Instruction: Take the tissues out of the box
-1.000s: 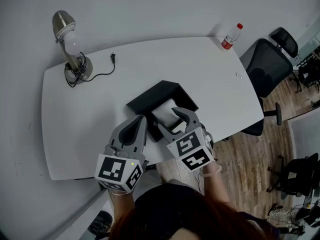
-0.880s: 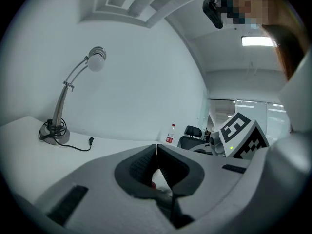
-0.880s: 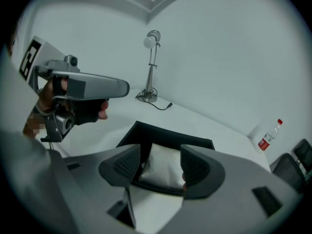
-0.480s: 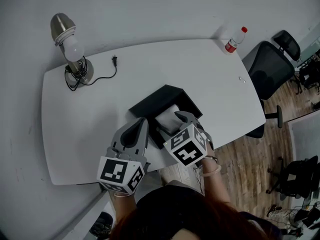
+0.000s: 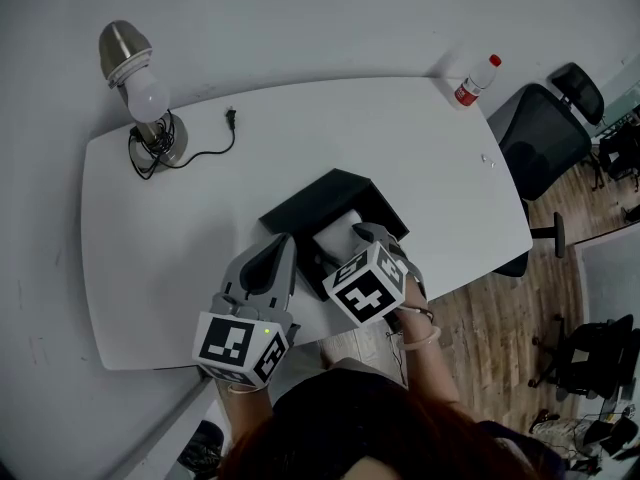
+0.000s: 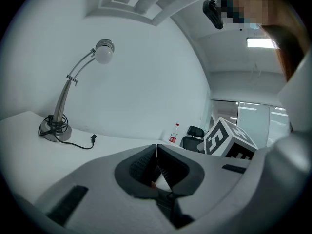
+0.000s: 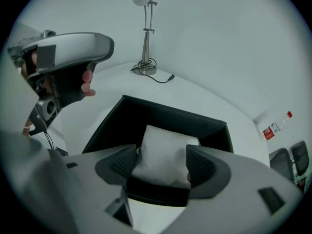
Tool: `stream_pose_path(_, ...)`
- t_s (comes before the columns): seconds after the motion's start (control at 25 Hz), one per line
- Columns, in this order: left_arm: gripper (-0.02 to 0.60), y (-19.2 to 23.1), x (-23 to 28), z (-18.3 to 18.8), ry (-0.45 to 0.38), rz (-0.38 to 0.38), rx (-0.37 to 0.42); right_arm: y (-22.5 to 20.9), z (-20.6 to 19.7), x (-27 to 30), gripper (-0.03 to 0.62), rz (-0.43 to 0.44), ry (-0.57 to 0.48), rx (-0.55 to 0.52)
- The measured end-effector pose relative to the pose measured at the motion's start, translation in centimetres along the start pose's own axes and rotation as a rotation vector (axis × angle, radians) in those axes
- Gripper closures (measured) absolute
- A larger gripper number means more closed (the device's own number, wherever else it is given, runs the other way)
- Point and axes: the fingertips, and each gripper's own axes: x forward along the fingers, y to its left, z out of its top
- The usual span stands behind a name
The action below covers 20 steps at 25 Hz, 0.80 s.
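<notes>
A black open box [image 5: 312, 198] sits near the front edge of the white table [image 5: 400, 148], with a white tissue pack [image 5: 336, 234] inside. My right gripper [image 5: 356, 238] reaches into the box from the front. In the right gripper view its jaws are opening and stand either side of the tissue pack [image 7: 166, 149], the pads [image 7: 201, 163] at its edges without squeezing it. The box wall [image 7: 161, 112] shows behind. My left gripper [image 5: 279, 246] rests just left of the box, shut and empty; the left gripper view shows its fingertips [image 6: 157, 152] meeting.
A desk lamp [image 5: 140, 86] with a loose cable and plug [image 5: 229, 118] stands at the table's far left. A small bottle with a red cap [image 5: 474, 80] is at the far right corner. An office chair [image 5: 545, 128] stands beyond the right edge.
The right gripper has shifted a little left and tilted down over the tissue pack, and its jaws have spread wider. The left gripper has stayed put.
</notes>
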Motion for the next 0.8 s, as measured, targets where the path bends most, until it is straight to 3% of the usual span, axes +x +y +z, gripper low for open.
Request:
stream_pose_path(0.36,0.560,-0.1,-0.1,-0.1,-0.001,0.002,-0.002,-0.6,-0.6,0.8,0.308,-0.061,0.082,-0.024)
stream_pose_path(0.8,0.560,-0.4,-1.4,0.0,-0.005,0.024,0.006,-1.0,-0.6,0.5,0.376,-0.063,0.069,-0.040)
